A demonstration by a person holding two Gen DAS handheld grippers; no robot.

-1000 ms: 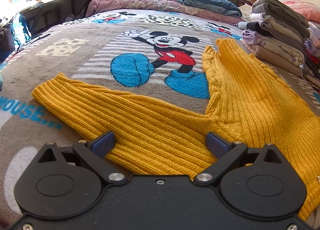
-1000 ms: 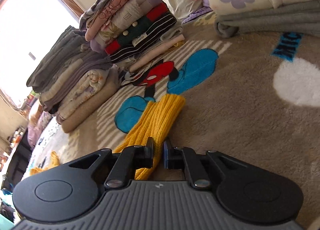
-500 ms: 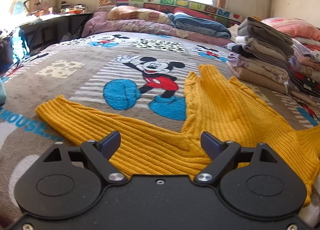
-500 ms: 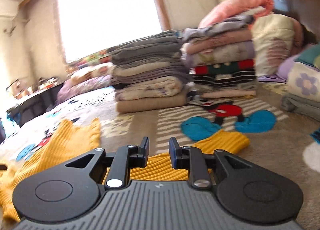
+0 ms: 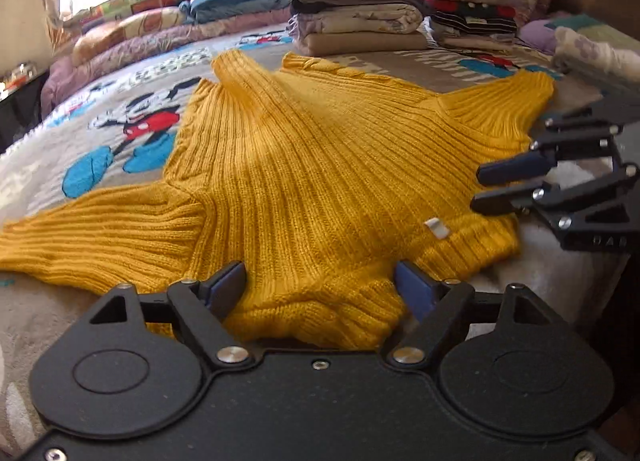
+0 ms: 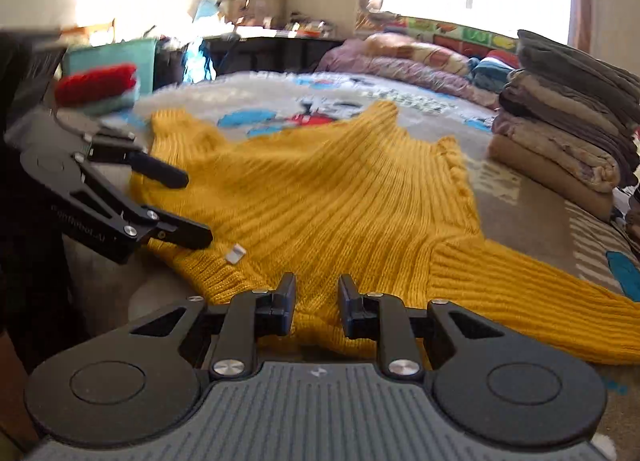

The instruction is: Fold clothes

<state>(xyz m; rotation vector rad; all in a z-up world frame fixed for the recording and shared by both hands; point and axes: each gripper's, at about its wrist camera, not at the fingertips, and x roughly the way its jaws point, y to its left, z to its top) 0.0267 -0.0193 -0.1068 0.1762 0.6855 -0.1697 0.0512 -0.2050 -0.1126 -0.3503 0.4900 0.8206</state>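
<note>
A mustard-yellow knitted sweater (image 5: 320,165) lies spread flat on the cartoon-mouse blanket (image 5: 120,129), sleeves out to both sides. A small white tag (image 5: 438,228) sits near its close edge. My left gripper (image 5: 320,285) stands wide over that bunched near edge, its jaws closing with the knit between them, and the pads are not clamped on it. My right gripper (image 6: 318,301) hovers over the same edge (image 6: 320,221) with a narrow gap between its fingers and nothing pinched. Each gripper shows in the other's view: right gripper (image 5: 477,189), left gripper (image 6: 198,209).
Two tall stacks of folded clothes (image 5: 356,1) (image 5: 472,1) stand on the bed beyond the sweater, the nearer stack (image 6: 568,121) at the right. Rolled bedding (image 6: 408,57) lines the window side. A red folded item (image 6: 96,83) and a cluttered desk (image 6: 260,45) lie to the left.
The right gripper let go of the sleeve cuff, rolled upright and swung over to the sweater's near edge. The left gripper slid right from the sleeve to that edge, jaws narrowing.
</note>
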